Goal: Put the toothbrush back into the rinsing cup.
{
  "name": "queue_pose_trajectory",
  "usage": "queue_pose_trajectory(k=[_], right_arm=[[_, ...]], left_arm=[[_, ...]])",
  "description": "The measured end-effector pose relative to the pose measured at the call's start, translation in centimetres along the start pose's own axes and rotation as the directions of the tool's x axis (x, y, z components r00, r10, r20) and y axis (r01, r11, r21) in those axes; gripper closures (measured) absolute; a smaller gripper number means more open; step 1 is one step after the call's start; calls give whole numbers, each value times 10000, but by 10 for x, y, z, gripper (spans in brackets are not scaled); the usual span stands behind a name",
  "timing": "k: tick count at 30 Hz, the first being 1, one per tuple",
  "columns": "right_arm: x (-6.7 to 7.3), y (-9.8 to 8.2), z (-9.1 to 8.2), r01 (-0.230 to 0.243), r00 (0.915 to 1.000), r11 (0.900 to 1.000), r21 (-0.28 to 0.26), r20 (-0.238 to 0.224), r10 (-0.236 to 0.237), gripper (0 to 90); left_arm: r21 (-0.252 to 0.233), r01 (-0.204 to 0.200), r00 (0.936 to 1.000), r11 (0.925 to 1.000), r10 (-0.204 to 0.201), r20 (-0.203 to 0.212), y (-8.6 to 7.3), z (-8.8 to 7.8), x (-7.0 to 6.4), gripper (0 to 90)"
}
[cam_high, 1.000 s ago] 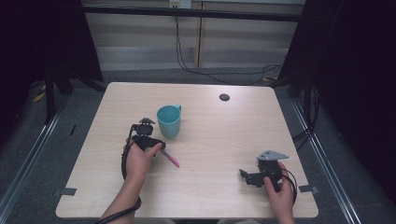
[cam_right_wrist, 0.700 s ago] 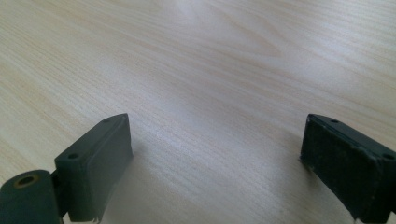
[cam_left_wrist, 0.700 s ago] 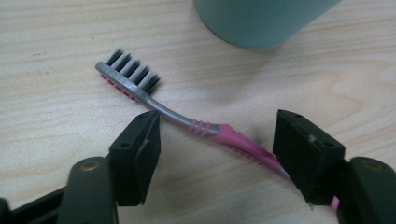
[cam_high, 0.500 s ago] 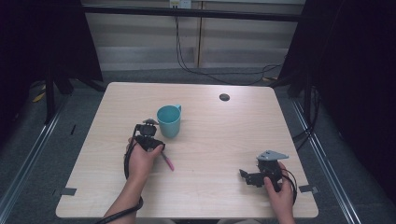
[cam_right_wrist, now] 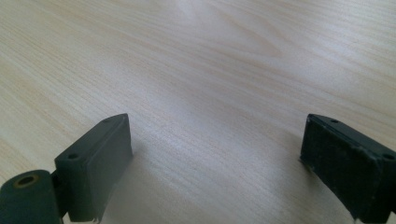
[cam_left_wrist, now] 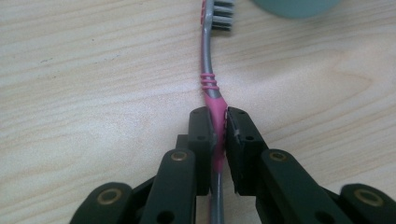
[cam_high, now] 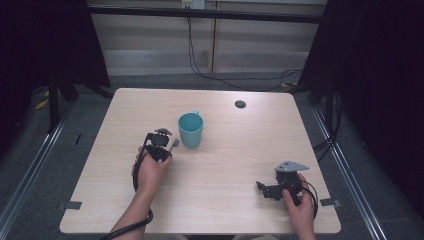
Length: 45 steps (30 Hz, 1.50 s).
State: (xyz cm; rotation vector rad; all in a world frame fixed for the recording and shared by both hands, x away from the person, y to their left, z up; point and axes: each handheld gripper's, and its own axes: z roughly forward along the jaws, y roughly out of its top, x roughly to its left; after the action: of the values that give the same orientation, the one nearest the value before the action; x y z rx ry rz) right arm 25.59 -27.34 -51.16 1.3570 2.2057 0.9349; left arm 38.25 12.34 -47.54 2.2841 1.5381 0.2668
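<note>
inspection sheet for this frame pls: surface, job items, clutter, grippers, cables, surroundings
Surface: light wood table, bare grain, no spills seen.
Job's things: pink-and-grey toothbrush lying flat, bristles toward the teal cup, which stands upright.
Clutter: small dark round disc near the far edge.
Grippers: left gripper has just been closing, fingers now clamped on the toothbrush handle; right gripper open over bare table.
Cables: one trails from each gripper; more hang behind the table.
Surroundings: grey floor, dark curtains at both sides.
</note>
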Motion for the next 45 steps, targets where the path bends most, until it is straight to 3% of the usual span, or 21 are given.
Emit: queue_pose_trajectory(k=[2,6,17,28,39,43,45], right_arm=[[0,0,0,-1,10000,10000,2,-2,1,81],[0,0,0,4,10000,10000,2,-6,-4,81],[0,0,0,11,10000,10000,8,-30,-11,81],[0,0,0,9,10000,10000,13,-37,-9,81],[0,0,0,7,10000,10000,14,-40,-7,81],[0,0,0,-8,10000,10000,19,-41,8,81],[0,0,0,10,10000,10000,13,-42,-10,81]], left_arm=[[22,37,10000,10000,-37,4,0,0,0,810],[329,-310,9995,9990,309,14,2,-2,2,812],[349,-251,9997,9991,251,0,-2,-6,11,812],[707,-327,9995,9970,327,9,-3,-10,19,810],[1522,-606,9982,9865,597,105,2,-7,19,807],[1804,-1109,9937,9773,1116,64,4,-7,18,810],[1861,-965,9953,9778,972,53,4,-7,17,811]])
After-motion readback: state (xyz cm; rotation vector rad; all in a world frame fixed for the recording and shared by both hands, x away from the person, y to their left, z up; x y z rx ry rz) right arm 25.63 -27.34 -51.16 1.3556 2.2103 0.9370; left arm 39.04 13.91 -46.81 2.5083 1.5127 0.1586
